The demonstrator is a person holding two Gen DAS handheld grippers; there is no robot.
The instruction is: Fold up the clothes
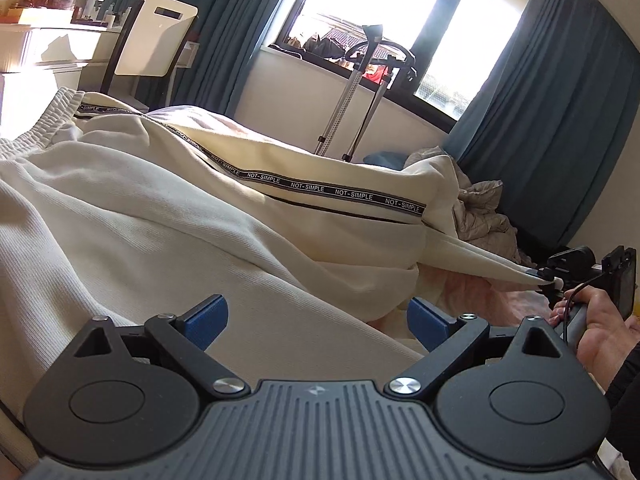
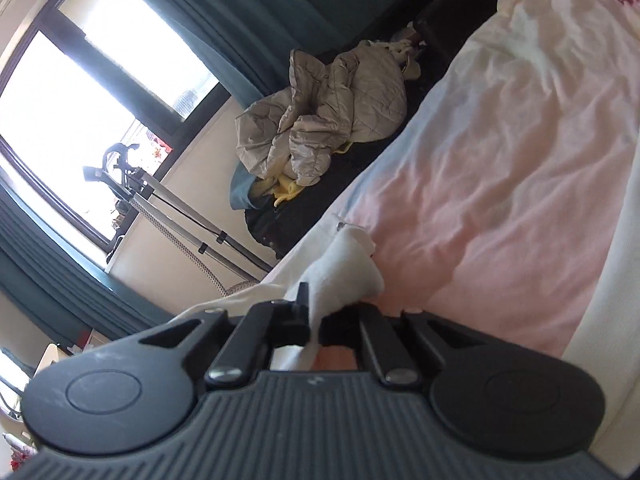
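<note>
Cream track pants (image 1: 168,208) with a black "NOT-SIMPLE" side stripe (image 1: 332,190) lie across the bed. My left gripper (image 1: 316,320) is open, its blue pads (image 1: 208,320) on either side of the cloth of the near leg. My right gripper (image 1: 548,280) shows at the right of the left wrist view, shut on the hem of the far leg, which it pulls taut. In the right wrist view the right gripper (image 2: 332,312) is shut on a bunch of the cream hem (image 2: 348,272).
The bed has a pink and white sheet (image 2: 500,168). A grey quilted jacket (image 2: 320,120) lies heaped on a dark surface beside the bed. A garment steamer stand (image 1: 360,92) stands by the window with teal curtains (image 1: 552,112). A white chair (image 1: 156,36) stands at the far left.
</note>
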